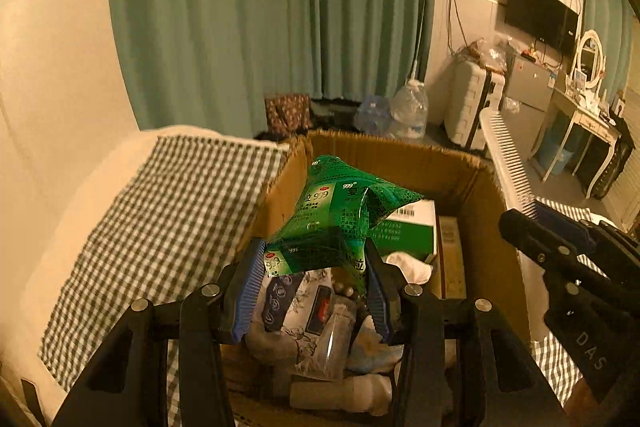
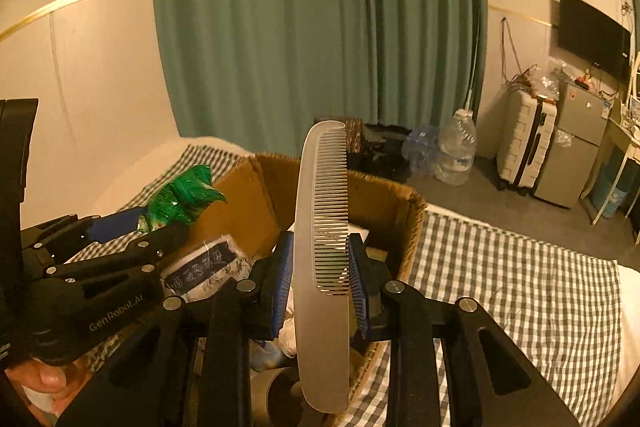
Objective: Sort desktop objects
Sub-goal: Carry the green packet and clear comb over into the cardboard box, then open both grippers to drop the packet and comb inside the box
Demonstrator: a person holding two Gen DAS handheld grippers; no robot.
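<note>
Here the left claw point(image 1: 316, 287) grips a crinkled green foil sachet point(image 1: 340, 215) over the open brown cardboard box point(image 1: 404, 151) — the right claw point(image 2: 320, 291) clamps a pale plastic comb point(image 2: 320, 267).

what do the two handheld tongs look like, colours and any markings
Both tongs are matte black linkage frames with silver round rivets and ribbed blue pads inside the fingers. The left tongs carry white "GenRobot.AI" lettering on the body, seen from the right wrist; the right tongs show white "DAS". No sleeves or cables show.

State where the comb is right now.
The comb stands upright, clamped in the right gripper, above the cardboard box; the left wrist view shows it at right.
</note>
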